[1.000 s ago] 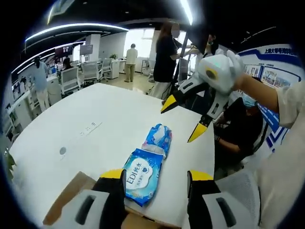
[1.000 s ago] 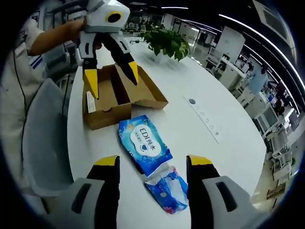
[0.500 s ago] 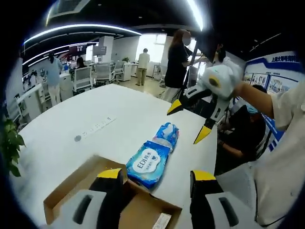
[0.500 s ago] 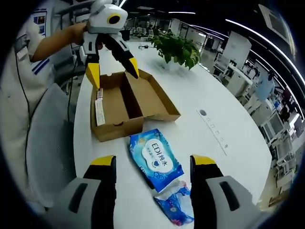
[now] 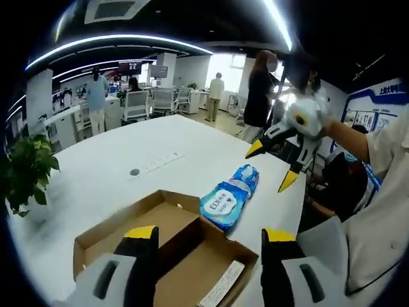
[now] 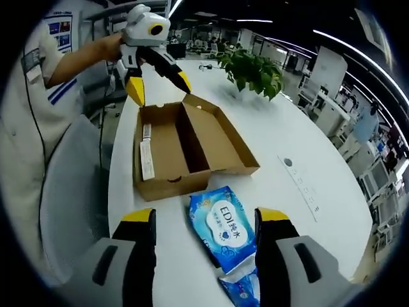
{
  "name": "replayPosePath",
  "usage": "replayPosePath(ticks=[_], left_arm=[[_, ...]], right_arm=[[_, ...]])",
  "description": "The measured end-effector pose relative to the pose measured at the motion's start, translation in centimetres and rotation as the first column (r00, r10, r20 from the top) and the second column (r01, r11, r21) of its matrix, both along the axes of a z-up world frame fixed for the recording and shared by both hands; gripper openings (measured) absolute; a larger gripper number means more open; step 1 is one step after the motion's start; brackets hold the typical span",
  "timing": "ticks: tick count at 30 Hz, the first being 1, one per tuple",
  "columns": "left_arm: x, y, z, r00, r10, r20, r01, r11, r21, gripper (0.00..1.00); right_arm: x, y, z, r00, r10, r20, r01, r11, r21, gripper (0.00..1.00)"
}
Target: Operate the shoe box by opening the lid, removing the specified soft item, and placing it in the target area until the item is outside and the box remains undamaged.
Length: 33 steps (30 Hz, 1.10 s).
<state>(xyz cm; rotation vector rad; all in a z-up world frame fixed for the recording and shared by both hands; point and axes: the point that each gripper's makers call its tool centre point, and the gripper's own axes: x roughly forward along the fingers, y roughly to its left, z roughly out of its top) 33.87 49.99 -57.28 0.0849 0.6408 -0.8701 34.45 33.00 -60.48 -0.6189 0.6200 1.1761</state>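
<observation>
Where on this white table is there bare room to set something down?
The table lies bare between the open shoe box, the potted plant and the cable port. It is crowded by the near edge, where the wipes pack lies beside the box.

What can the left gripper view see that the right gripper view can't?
In the left gripper view: people standing at the far end of the room, and the right tongs hanging open beyond the wipes.

In the right gripper view: the grey chair beside the table, and the left tongs open above the far end of the box.

In both: the open shoe box, empty apart from a paper strip, the blue wipes pack lying outside it on the white table, and the leafy plant.
</observation>
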Motion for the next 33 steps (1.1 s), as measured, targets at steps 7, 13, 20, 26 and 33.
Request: replayPosePath(ticks=[7, 13, 20, 26, 33], left_arm=[[-0.6, 4.0, -0.8, 0.996, 0.089, 0.001, -0.089, 0.996, 0.008, 0.67], [-1.1, 6.8, -1.7, 0.988, 0.156, -0.004, -0.156, 0.988, 0.017, 0.68], [-2.1, 9.4, -3.1, 0.977, 0.212, -0.013, -0.211, 0.976, 0.048, 0.69], [-2.9, 11.4, -4.2, 0.965, 0.262, -0.024, -0.259, 0.963, 0.076, 0.69], [-4.3, 14.6, -6.5, 0.935, 0.349, -0.059, -0.341, 0.933, 0.115, 0.65]], right_arm=[[-0.4, 1.6, -0.3, 0.999, 0.027, -0.022, -0.026, 0.999, 0.018, 0.59], [-0.9, 3.0, -0.8, 0.998, 0.048, -0.047, -0.046, 0.998, 0.033, 0.59], [-1.7, 4.9, -1.8, 0.993, 0.105, -0.060, -0.104, 0.994, 0.025, 0.58], [-2.4, 6.7, -2.9, 0.984, 0.160, -0.075, -0.159, 0.987, 0.016, 0.57], [-3.1, 8.3, -4.3, 0.974, 0.212, -0.085, -0.213, 0.977, 0.003, 0.54]])
